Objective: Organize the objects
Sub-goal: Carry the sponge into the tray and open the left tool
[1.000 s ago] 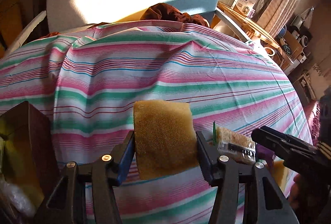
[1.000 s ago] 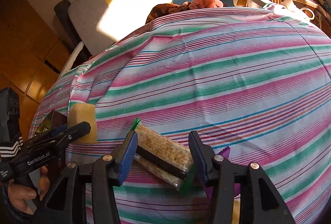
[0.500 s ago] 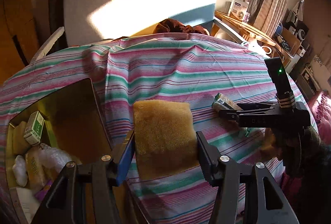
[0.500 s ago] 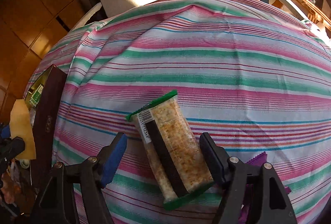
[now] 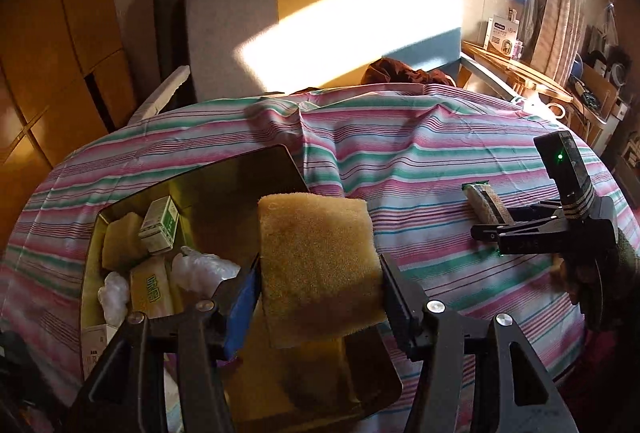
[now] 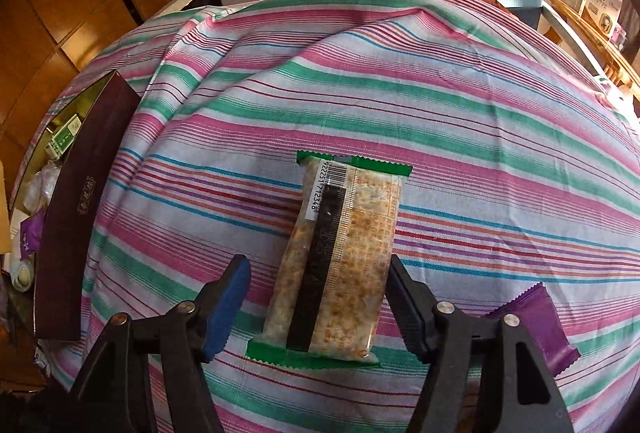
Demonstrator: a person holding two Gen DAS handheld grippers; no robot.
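Observation:
My left gripper [image 5: 316, 283] is shut on a yellow sponge [image 5: 318, 267] and holds it above the open dark box [image 5: 280, 161], which has a gold inside and holds several small packs. My right gripper [image 6: 318, 283] is open, its jaws on either side of a clear cracker pack [image 6: 340, 257] with green ends that lies flat on the striped cloth [image 6: 400, 93]. The pack [image 5: 482, 201] and the right gripper [image 5: 486, 233] also show at the right in the left wrist view.
A purple packet [image 6: 540, 325] lies on the cloth right of my right gripper. The box's dark side [image 6: 76, 217] stands at the left in the right wrist view. A sofa [image 5: 320, 25] stands behind the table, and a wooden shelf [image 5: 516, 69] is at the far right.
My left gripper has carried the sponge left and up, over the open box. My right gripper has opened, let go of the cracker pack and drawn back; the pack now lies on the cloth.

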